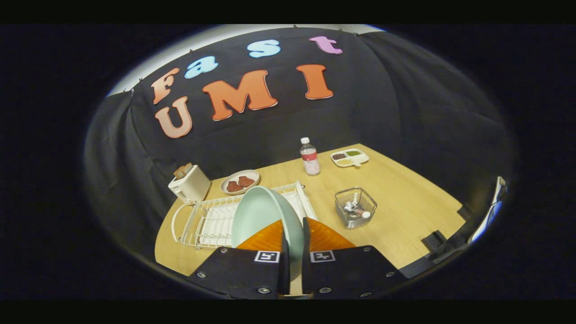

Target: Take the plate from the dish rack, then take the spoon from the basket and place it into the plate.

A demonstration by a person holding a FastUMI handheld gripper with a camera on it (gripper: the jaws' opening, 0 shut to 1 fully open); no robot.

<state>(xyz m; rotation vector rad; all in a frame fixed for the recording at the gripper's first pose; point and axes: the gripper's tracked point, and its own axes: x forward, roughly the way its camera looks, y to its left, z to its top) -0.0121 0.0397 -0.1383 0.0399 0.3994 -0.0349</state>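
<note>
Tabletop (405, 198): one light wooden surface, carrying everything below.
Dish rack (207, 220): one white wire rack, lying just ahead of the fingers, its long axis running from the near left corner toward the bottle; its wire slots look bare apart from where the plate crosses them.
Plate (263, 216): one pale green plate, standing on edge with its rim gripped between the fingers and its hollow face turned to the left; it rises up and away from the fingers, in front of the rack.
Hand-held gripper (292, 245): its two fingers are closed on the plate's rim, one on each face.
Toaster (190, 183): one white toaster beyond the rack's far left end, with a brown slice sticking out of the top.
Basket (355, 207): one small wire basket, right of the rack and apart from it, holding the spoon.
Spoon (357, 211): lying in the basket; its direction is too small to tell.
Bottle (310, 157): one clear bottle, upright, white cap, beyond the rack.
Round dish (240, 181): one, between toaster and bottle, holding two reddish-brown pieces.
Divided tray (350, 157): one white tray right of the bottle, three compartments with dark, green and yellowish contents.
</note>
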